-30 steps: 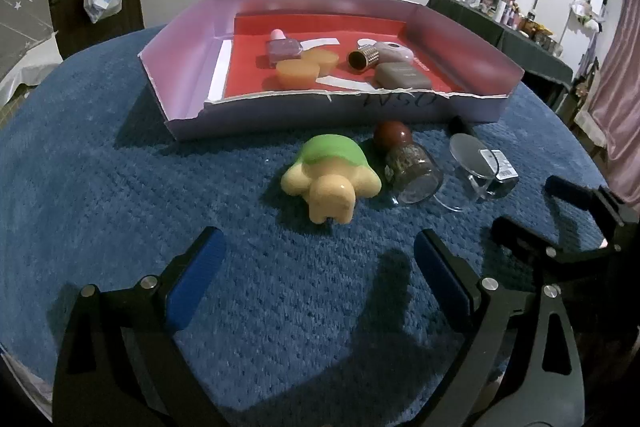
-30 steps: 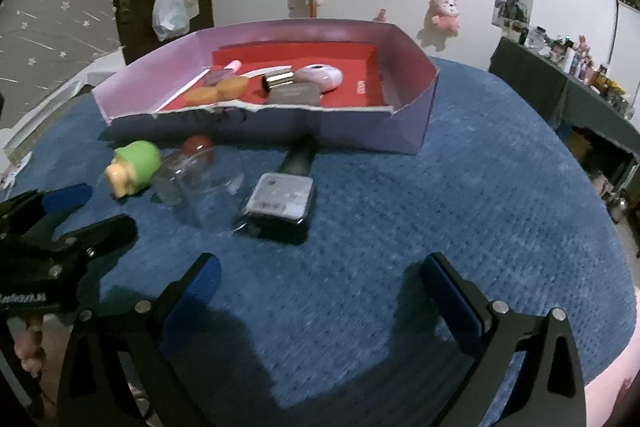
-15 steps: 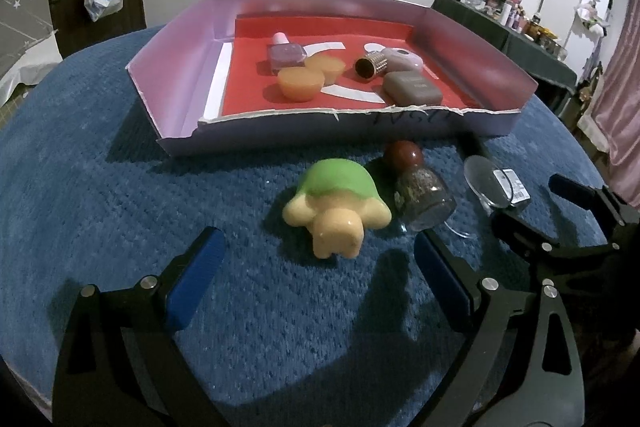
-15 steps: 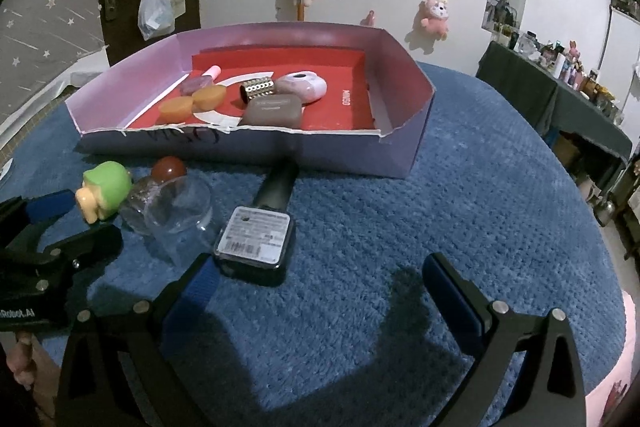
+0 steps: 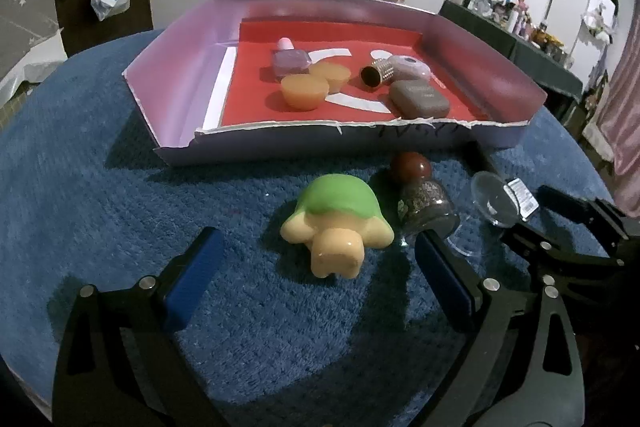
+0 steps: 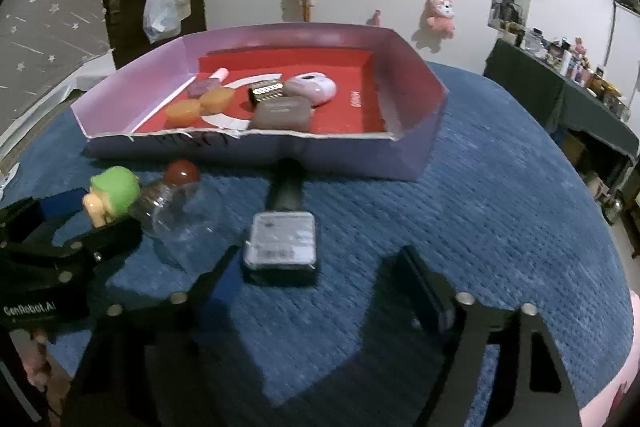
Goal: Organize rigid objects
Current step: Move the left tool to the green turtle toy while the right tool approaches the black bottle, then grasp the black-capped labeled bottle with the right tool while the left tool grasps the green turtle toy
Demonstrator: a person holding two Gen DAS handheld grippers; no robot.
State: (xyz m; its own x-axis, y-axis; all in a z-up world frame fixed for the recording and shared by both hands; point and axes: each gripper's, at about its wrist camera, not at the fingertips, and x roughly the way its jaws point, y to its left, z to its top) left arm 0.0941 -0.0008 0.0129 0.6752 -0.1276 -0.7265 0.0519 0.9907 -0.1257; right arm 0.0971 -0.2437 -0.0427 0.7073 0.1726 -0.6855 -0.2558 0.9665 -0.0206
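Observation:
A green-and-yellow toy turtle (image 5: 336, 223) lies on the blue cloth just ahead of my open, empty left gripper (image 5: 316, 267). Beside it lie a small jar with a red cap (image 5: 420, 195) and a clear cup (image 5: 492, 203). A black bottle with a labelled base (image 6: 282, 235) lies in front of my open, empty right gripper (image 6: 320, 279). The turtle (image 6: 114, 193) and the jar (image 6: 176, 199) also show in the right wrist view. The purple tray with a red floor (image 5: 180, 79) holds several small items.
The tray (image 6: 420, 131) stands at the far side of the round blue-covered table (image 6: 500, 207). A dark side table with bottles (image 6: 568, 83) stands at the right. The left gripper's body (image 6: 48, 259) sits at the right view's left edge.
Both grippers have moved forward toward the objects. The turtle now lies close between the left fingers' line, and the black bottle sits nearer the right fingers, which have narrowed somewhat.

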